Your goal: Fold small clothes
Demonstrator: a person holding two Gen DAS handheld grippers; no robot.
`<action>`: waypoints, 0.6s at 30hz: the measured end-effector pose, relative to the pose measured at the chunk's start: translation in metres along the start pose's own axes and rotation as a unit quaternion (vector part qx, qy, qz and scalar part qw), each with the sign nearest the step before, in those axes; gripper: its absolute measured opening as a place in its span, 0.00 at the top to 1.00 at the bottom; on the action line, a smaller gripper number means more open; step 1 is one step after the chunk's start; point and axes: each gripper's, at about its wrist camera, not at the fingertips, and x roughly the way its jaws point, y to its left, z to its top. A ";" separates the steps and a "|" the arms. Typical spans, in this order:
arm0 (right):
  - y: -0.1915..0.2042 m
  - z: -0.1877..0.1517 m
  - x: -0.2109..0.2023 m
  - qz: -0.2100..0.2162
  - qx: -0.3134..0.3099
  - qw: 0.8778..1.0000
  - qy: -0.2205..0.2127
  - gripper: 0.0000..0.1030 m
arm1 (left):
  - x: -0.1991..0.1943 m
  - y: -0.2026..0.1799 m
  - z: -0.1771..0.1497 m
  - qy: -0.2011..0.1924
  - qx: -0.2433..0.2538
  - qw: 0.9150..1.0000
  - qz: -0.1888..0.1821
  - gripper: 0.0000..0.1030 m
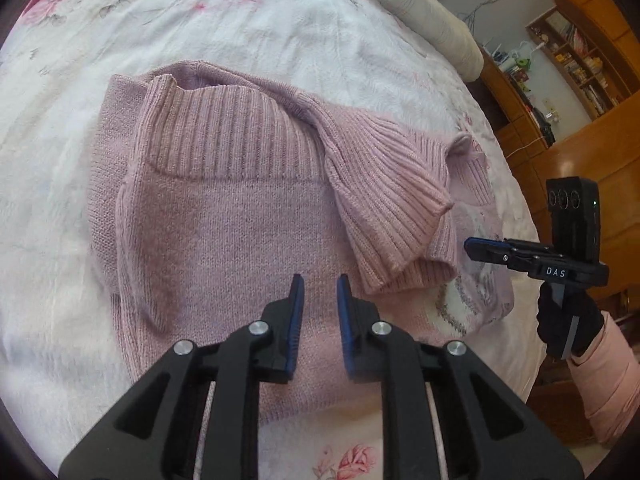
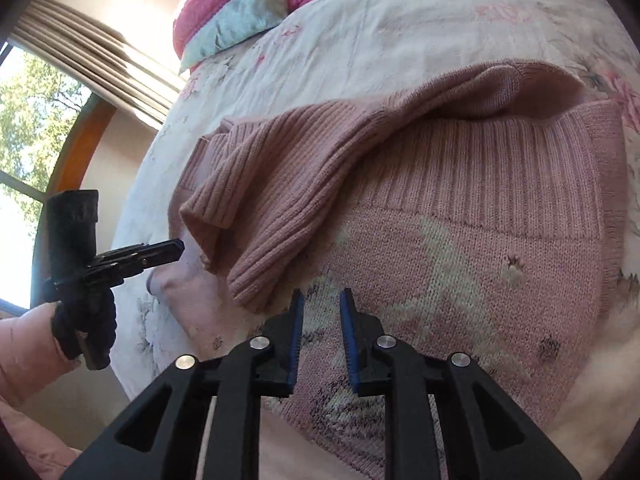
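Presently listed: one pink knitted sweater (image 1: pixel 224 216), laid partly folded on the bed (image 1: pixel 280 32), a ribbed sleeve (image 1: pixel 384 200) crossed over its body. Left hand-held gripper (image 1: pixel 320 284) and right hand-held gripper (image 2: pixel 322 298) are held narrowly parted, empty, apparently poised for the next fold.

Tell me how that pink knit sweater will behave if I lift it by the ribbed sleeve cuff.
The sweater is soft knit and would likely sag, probably undoing its folds. The sleeve cuff lies loose on top, so it should lift first, alone. The ribbing probably grips the open left gripper pads well.
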 end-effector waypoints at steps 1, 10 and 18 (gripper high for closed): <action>0.001 0.004 -0.001 0.012 0.019 1.000 -0.007 0.75 | 0.001 -0.004 0.006 0.001 -0.009 1.000 -0.008 0.74; 0.000 0.024 0.042 0.045 0.137 0.989 0.011 0.74 | 0.059 -0.026 0.031 0.057 -0.057 0.997 0.016 0.73; 0.006 0.011 0.002 0.063 0.135 0.989 -0.014 0.93 | 0.022 -0.034 0.019 0.028 -0.073 0.997 -0.028 0.91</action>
